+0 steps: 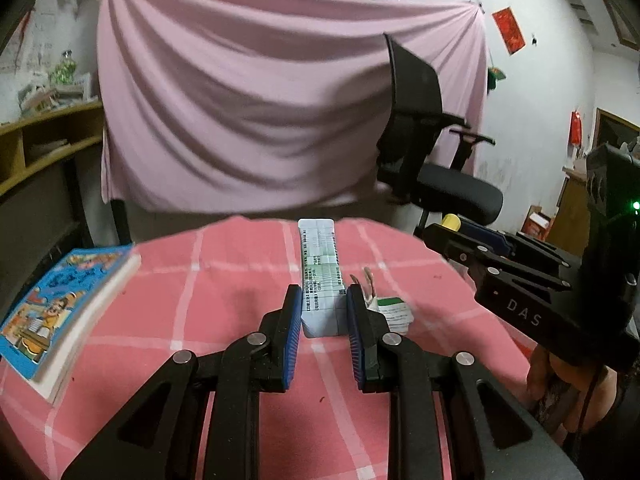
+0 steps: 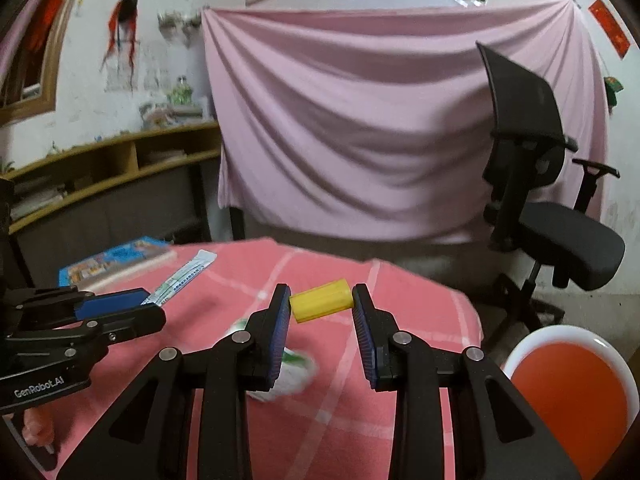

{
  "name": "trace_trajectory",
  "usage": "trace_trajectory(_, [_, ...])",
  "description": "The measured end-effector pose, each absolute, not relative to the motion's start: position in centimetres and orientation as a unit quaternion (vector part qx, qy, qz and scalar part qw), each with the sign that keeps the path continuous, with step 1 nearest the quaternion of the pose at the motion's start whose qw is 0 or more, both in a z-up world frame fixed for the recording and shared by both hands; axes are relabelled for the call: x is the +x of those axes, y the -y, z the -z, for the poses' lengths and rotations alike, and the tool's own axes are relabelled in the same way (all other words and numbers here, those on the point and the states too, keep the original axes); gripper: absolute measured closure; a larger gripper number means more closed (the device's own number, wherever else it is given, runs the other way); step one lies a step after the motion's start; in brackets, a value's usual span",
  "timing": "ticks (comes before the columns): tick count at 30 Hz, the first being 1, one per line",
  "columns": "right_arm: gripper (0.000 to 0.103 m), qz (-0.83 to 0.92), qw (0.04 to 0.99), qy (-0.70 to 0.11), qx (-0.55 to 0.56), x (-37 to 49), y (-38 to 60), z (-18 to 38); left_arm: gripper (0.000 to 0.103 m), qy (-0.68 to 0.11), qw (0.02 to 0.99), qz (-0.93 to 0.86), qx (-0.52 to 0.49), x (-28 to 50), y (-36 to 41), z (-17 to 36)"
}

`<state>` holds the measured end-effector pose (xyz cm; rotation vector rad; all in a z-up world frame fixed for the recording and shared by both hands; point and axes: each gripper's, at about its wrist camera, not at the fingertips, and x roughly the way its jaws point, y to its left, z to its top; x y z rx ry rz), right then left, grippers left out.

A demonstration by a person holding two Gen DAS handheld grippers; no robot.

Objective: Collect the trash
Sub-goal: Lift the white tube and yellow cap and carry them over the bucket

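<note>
The left gripper (image 1: 323, 312) has its jaws clenched on the long printed packet (image 1: 320, 272); the right gripper (image 2: 322, 306) clamps the yellow cylinder (image 2: 321, 300). Hold both firm, clear of the pink-checked surface (image 2: 400, 300), toward the orange bin (image 2: 568, 392).

1. My work surface is a table (image 1: 224, 280) under a pink checked cloth (image 2: 400, 312).
2. A blue picture book (image 1: 60, 304) lies near its left edge.
3. A small green-and-white wrapper (image 1: 394, 312) rests mid-table.
</note>
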<state>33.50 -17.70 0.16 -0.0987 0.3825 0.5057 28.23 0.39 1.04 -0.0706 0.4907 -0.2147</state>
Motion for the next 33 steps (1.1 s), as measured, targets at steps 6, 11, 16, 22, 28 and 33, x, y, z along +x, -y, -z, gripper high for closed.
trace_trajectory(6, [0.074,-0.25,0.958,-0.136,-0.035,31.8,18.8,-1.2,0.085,-0.188,0.977,0.096,-0.037,26.3,-0.1,-1.9])
trace_trajectory(11, [0.074,-0.242,0.965,-0.098,-0.014,30.5,20.3,-1.8,0.084,-0.134,0.987,0.085,-0.022,24.7,1.1,-2.8])
trace_trajectory(16, [0.074,-0.207,0.976,-0.064,-0.026,29.1,21.8,-2.3,0.084,-0.122,0.987,0.102,-0.018,24.1,3.1,-3.4])
trace_trajectory(22, [0.074,-0.165,0.985,-0.044,-0.014,28.3,25.1,-2.9,0.084,-0.108,0.986,0.129,-0.002,24.1,6.4,-5.0])
trace_trajectory(28, [0.074,-0.129,0.991,-0.035,0.02,27.9,29.2,-3.9,0.084,-0.108,0.982,0.155,0.016,25.0,10.3,-6.1])
trace_trajectory(33, [0.074,-0.099,0.993,-0.041,0.045,27.9,32.2,-3.9,0.084,-0.119,0.976,0.18,0.024,26.0,13.7,-6.2])
